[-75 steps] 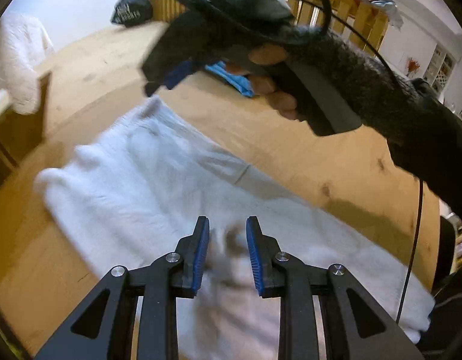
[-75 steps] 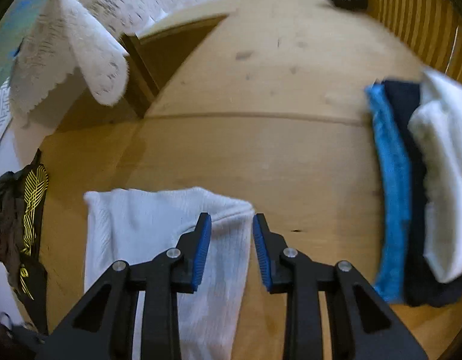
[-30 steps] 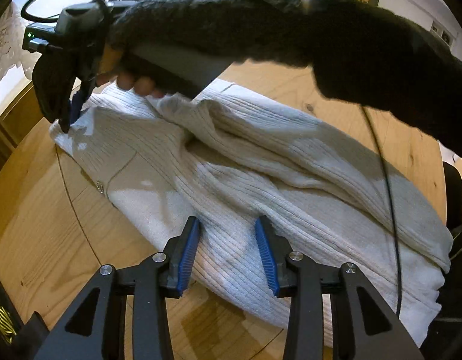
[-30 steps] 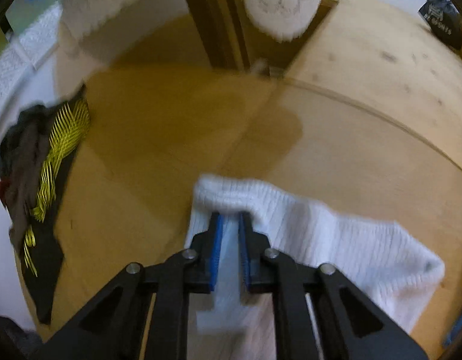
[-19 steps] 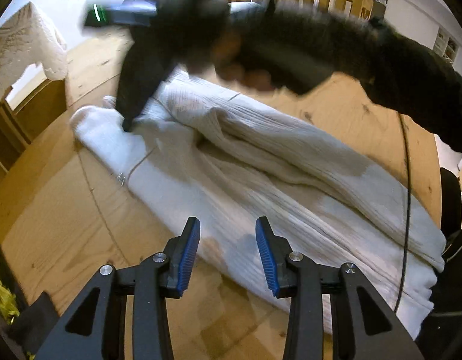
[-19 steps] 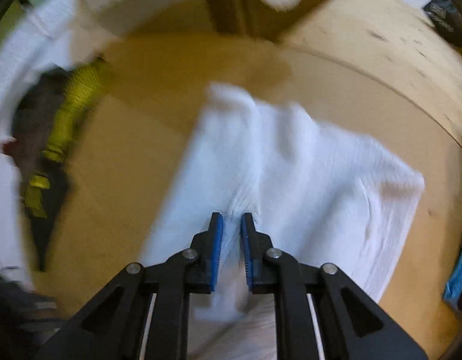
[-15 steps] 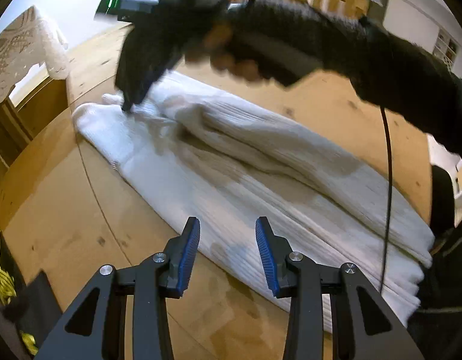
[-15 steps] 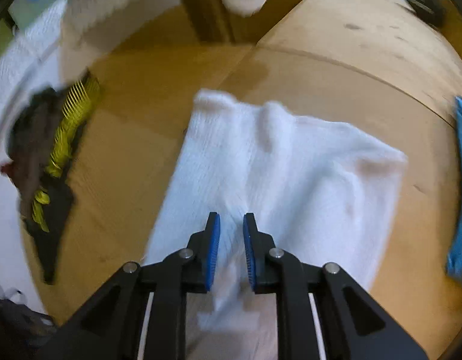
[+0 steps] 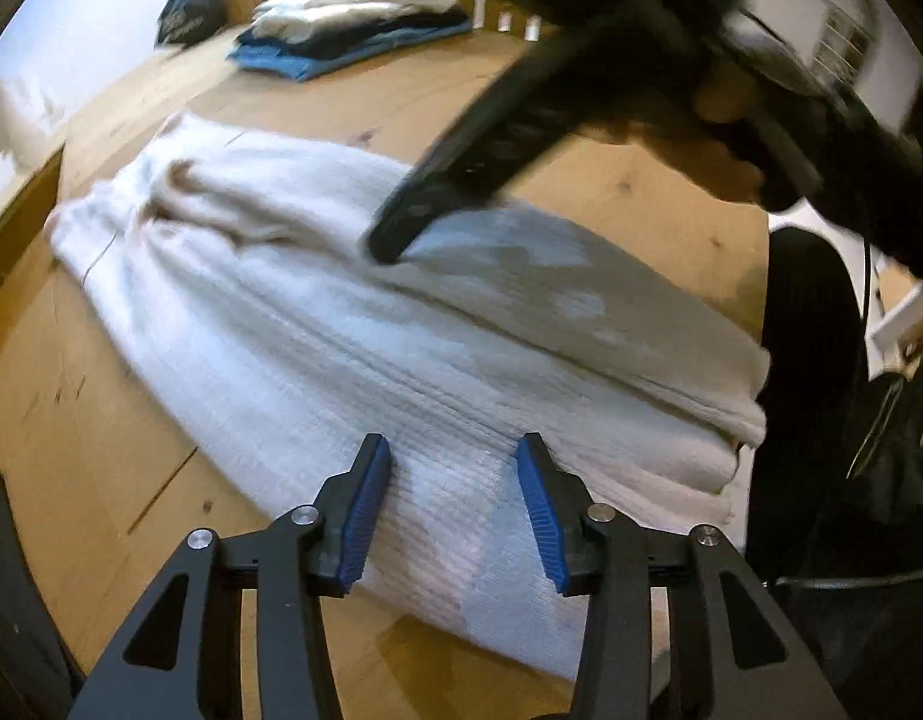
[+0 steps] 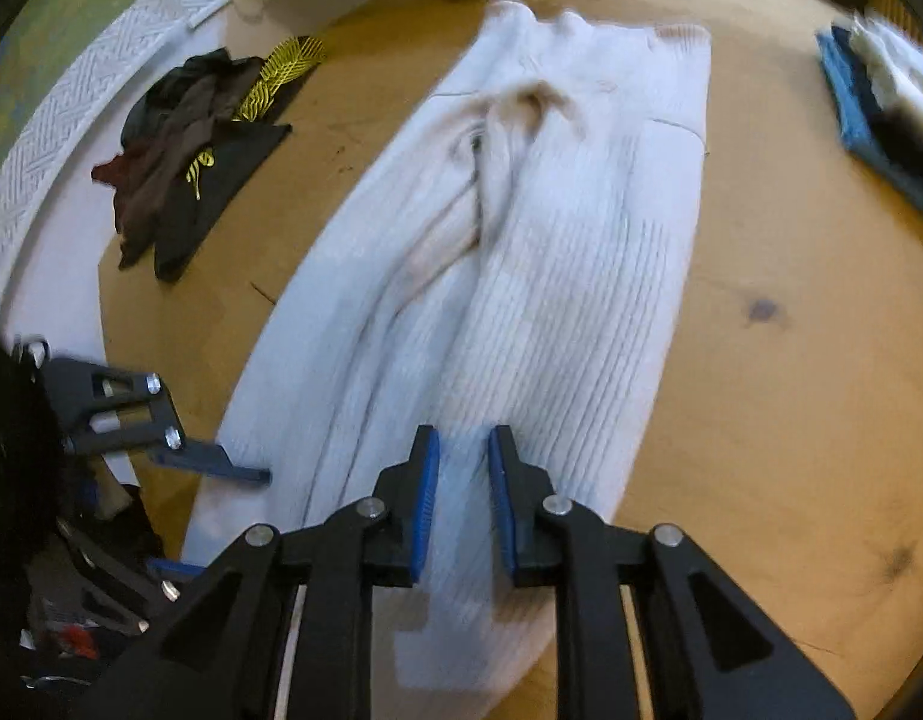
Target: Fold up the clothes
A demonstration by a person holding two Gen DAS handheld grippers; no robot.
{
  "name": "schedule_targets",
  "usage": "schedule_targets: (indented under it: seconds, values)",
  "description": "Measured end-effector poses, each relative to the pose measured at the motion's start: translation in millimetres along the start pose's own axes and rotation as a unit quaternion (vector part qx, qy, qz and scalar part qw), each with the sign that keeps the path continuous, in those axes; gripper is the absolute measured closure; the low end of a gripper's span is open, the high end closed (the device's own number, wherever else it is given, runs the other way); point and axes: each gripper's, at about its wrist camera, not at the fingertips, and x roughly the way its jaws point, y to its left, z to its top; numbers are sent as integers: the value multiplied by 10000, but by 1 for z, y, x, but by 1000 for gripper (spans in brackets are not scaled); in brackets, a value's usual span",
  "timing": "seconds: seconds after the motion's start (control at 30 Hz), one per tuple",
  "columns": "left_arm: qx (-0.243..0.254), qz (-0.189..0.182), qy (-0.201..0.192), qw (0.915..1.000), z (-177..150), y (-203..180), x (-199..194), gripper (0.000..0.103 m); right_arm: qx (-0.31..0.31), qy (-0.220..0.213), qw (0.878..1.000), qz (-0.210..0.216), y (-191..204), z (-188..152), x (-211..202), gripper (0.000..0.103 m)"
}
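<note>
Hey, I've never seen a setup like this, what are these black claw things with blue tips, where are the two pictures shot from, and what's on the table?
There is no robot here. A person holds a two-finger tool in each hand, and a fisheye camera on each tool looks forward along its fingers, so each picture shows its own black fingers with blue pads at the bottom.

One picture is from the left hand-held gripper, the other from the right hand-held gripper.

On the wooden table lies a white ribbed sweater, laid out long with its sides folded in. Both tools hang over it with the jaws apart, the right one's having just been opening, and neither pinches the cloth.

Further back sits a stack of folded clothes, and to one side a crumpled dark garment with a gold pattern.
</note>
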Motion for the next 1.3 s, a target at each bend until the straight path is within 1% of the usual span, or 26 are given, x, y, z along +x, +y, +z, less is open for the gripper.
schedule_targets:
  seconds: [0.03,0.07,0.13,0.17,0.27,0.3,0.37,0.4,0.43,0.47,0.5,0.53,0.57,0.63,0.7,0.73,0.77,0.83,0.9,0.97,1.0,1.07,1.13,1.17,1.27,1.3]
  values:
    - [-68,-13,-57,10000,0,1,-8,62,193,-125,9994,254,-6,-2,-14,85]
    - [-55,62,-115,9999,1,1,-14,62,295,-274,9987,308,-10,-6,-26,85]
    - [-11,219,-188,9996,5,1,-22,62,357,-573,9977,79,-18,-17,-48,85]
    - [10,242,-180,9995,8,2,-23,61,377,-630,9973,-38,-21,-23,-53,85]
    - [178,290,-75,9994,19,2,-15,60,546,-456,9969,326,-25,-38,-43,85]
    - [249,313,-12,9992,22,2,-10,60,540,-362,9972,367,-24,-46,-36,85]
    - [196,158,255,9994,26,4,12,59,465,-274,9982,249,-25,-54,-24,85]
    - [192,60,312,9993,27,3,20,53,409,-319,9984,245,-23,-53,-20,85]
    - [332,77,288,9990,27,-3,21,41,363,-330,9985,233,-22,-53,-19,85]
    - [459,106,271,9985,27,-8,21,41,325,-319,9987,217,-21,-51,-21,85]
    - [486,183,286,9982,27,-10,17,45,306,-315,9988,210,-21,-50,-23,85]
    - [392,113,222,9989,24,-8,6,53,304,-336,9987,230,-22,-50,-28,85]
    - [285,45,150,9995,22,-5,-5,56,305,-372,9985,265,-23,-51,-34,85]
    - [-107,28,-82,9999,13,6,-30,57,254,-412,9985,241,-24,-50,-43,85]
    - [-412,111,-221,9988,2,11,-49,57,91,-358,9993,26,-18,-45,-46,85]
    - [-523,122,-271,9982,-3,11,-56,57,28,-287,9996,-53,-15,-40,-43,84]
    - [-585,89,-298,9978,-7,5,-58,57,-26,-208,9997,-126,-12,-36,-40,80]
    - [-612,22,-324,9976,-13,-9,-60,57,-205,3,9995,-219,1,-37,-31,77]
    - [-541,-77,-316,9980,-14,-28,-54,57,-441,246,9984,-263,14,-40,-22,76]
    - [-333,-178,-263,9989,-16,-51,-44,57,-591,559,9962,-318,20,-46,-9,67]
    - [-233,-114,-218,9994,-19,-58,-40,57,-680,604,9952,-353,23,-50,-9,67]
    - [-56,40,-163,9998,-26,-70,-36,57,-886,576,9936,-390,29,-57,-16,66]
    - [219,271,-168,9993,-37,-80,-38,57,-917,354,9951,-116,24,-67,-38,66]
    - [394,403,-176,9983,-43,-85,-39,57,-961,249,9950,-138,21,-74,-47,66]
    - [845,652,-70,9943,-60,-101,-39,57,-1120,124,9917,-623,12,-101,-66,65]
    - [1007,695,-48,9925,-64,-108,-39,57,-1090,147,9919,-638,10,-110,-68,65]
